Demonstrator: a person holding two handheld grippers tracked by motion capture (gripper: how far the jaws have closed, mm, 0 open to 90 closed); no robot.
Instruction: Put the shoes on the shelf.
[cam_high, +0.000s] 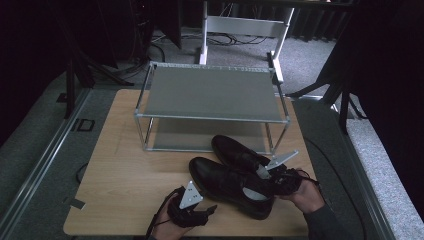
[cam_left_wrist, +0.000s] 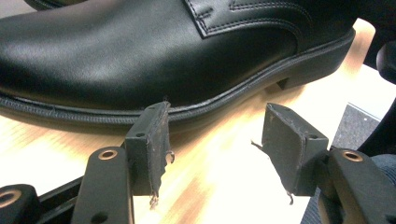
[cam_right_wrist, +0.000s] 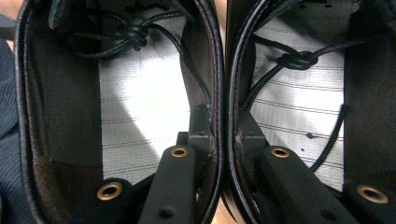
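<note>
Two black leather lace-up shoes lie side by side on the wooden table (cam_high: 125, 175), the near shoe (cam_high: 220, 182) and the far shoe (cam_high: 232, 150). My right gripper (cam_high: 268, 176) is at their heel ends, one jaw inside each shoe. In the right gripper view it (cam_right_wrist: 223, 135) is shut on the two touching inner walls, between one grey insole (cam_right_wrist: 135, 112) and the other (cam_right_wrist: 303, 107). My left gripper (cam_high: 211, 208) stands open beside the near shoe. Its open jaws (cam_left_wrist: 215, 140) sit just short of that shoe's sole (cam_left_wrist: 140, 56), with nothing between them.
A two-tier metal shoe rack (cam_high: 210, 92) with grey shelves stands just behind the shoes at the table's far side. Bare wood lies to the left of the shoes. A white desk frame (cam_high: 245, 25) and dark stands are on the carpet beyond.
</note>
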